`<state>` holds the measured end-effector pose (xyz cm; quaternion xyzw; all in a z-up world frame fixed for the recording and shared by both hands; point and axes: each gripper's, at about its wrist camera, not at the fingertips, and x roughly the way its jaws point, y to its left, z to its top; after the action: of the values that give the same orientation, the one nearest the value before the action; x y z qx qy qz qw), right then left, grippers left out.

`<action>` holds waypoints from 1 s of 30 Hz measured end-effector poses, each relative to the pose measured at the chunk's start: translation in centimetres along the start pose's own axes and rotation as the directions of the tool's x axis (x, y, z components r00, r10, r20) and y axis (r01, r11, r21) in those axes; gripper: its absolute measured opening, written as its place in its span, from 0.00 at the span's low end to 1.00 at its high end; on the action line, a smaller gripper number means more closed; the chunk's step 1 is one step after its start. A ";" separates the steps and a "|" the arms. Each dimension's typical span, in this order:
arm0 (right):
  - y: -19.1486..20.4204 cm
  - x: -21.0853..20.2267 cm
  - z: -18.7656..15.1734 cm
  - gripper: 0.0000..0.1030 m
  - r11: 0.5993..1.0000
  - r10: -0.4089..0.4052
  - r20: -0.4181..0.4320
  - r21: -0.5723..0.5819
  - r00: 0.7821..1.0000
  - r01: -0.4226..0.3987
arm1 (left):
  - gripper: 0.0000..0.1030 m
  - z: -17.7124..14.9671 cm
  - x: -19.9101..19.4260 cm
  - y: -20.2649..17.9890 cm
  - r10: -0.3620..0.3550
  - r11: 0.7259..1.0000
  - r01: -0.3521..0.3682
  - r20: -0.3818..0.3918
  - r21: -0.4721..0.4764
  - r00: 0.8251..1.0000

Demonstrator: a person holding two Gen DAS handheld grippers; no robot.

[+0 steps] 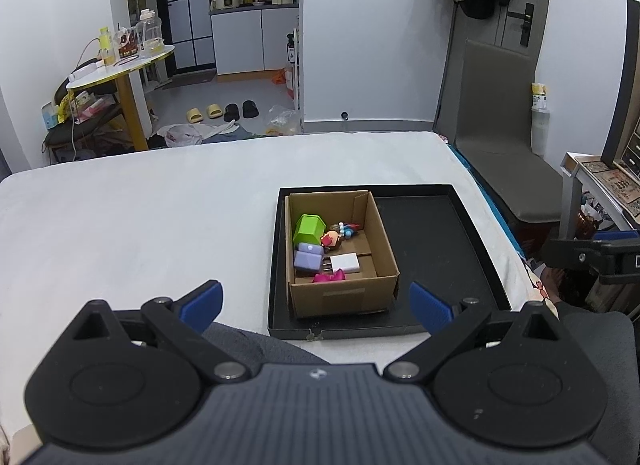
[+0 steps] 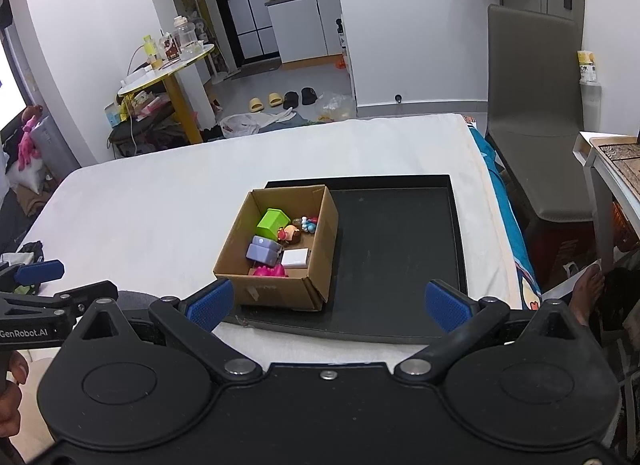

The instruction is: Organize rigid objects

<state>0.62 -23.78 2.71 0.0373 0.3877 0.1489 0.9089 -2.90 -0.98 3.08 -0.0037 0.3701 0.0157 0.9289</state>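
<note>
A cardboard box [image 1: 344, 297] [image 2: 276, 291] stands in the left part of a black tray [image 1: 424, 241] [image 2: 396, 249] on the white bed. Inside lie a green block [image 1: 309, 228] [image 2: 273, 222], a lilac block [image 1: 308, 258] [image 2: 262, 251], a white charger [image 1: 345, 264] [image 2: 295, 257], a pink toy [image 1: 330, 276] [image 2: 270, 271] and small figures [image 1: 340, 234] [image 2: 298, 229]. My left gripper [image 1: 316, 305] is open and empty, short of the box's near wall. My right gripper [image 2: 330, 305] is open and empty over the tray's near edge. The left gripper also shows at the left edge of the right wrist view.
The white bed [image 1: 140, 217] [image 2: 140, 205] spreads to the left of the tray. A grey chair [image 1: 500, 133] [image 2: 536, 113] stands at the right, beside a small side table [image 2: 612, 161]. A round yellow table [image 1: 120, 65] and slippers [image 1: 204, 112] are beyond the bed. A bare foot [image 2: 588, 289] rests at the right.
</note>
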 end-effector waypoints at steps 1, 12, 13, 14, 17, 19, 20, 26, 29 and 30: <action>0.1 -0.1 0.0 1.00 1.000 -0.001 0.002 -0.004 1.000 0.001 | 0.96 0.0 0.1 0.0 0.003 1.000 -0.003 -0.002 -0.001 1.000; 0.3 -0.4 -0.1 1.00 1.000 0.003 0.013 -0.017 1.000 -0.002 | 0.96 0.0 0.0 0.0 0.000 1.000 0.000 -0.001 -0.003 1.000; 0.3 -0.5 -0.1 1.00 1.000 0.002 0.015 -0.017 1.000 -0.001 | 0.96 0.0 0.0 0.0 0.002 1.000 -0.002 0.000 -0.003 1.000; 0.3 -0.5 -0.1 1.00 1.000 0.002 0.017 -0.017 1.000 -0.002 | 0.96 0.0 0.1 0.0 0.004 1.000 -0.004 0.000 -0.003 1.000; 0.2 -0.5 -0.2 1.00 1.000 0.003 0.012 -0.012 1.000 -0.003 | 0.96 0.0 0.1 -0.1 0.005 1.000 -0.005 -0.001 -0.004 1.000; 0.1 -0.5 -0.2 1.00 1.000 0.003 0.009 -0.007 1.000 -0.003 | 0.96 0.0 0.1 -0.1 0.005 1.000 -0.005 -0.002 -0.001 1.000; 0.1 -0.5 -0.1 1.00 1.000 0.001 0.009 -0.007 1.000 -0.001 | 0.96 0.0 0.1 -0.1 0.005 1.000 -0.005 -0.002 0.001 1.000; 0.1 -0.6 0.0 1.00 1.000 0.001 0.014 -0.005 1.000 -0.001 | 0.96 0.1 0.0 -0.2 0.003 1.000 -0.003 -0.002 0.001 1.000; 0.1 -0.6 0.0 1.00 1.000 0.004 0.014 0.000 1.000 -0.004 | 0.96 0.1 0.0 -0.3 0.003 1.000 -0.003 -0.001 0.003 1.000; 0.1 -0.6 0.0 1.00 1.000 0.002 0.013 -0.002 1.000 -0.002 | 0.96 0.1 0.0 -0.3 0.002 1.000 -0.002 -0.001 0.004 1.000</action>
<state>0.20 -23.89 3.11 0.0377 0.3814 0.1499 0.9114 -2.80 -1.28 3.19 -0.0013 0.3704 0.0160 0.9287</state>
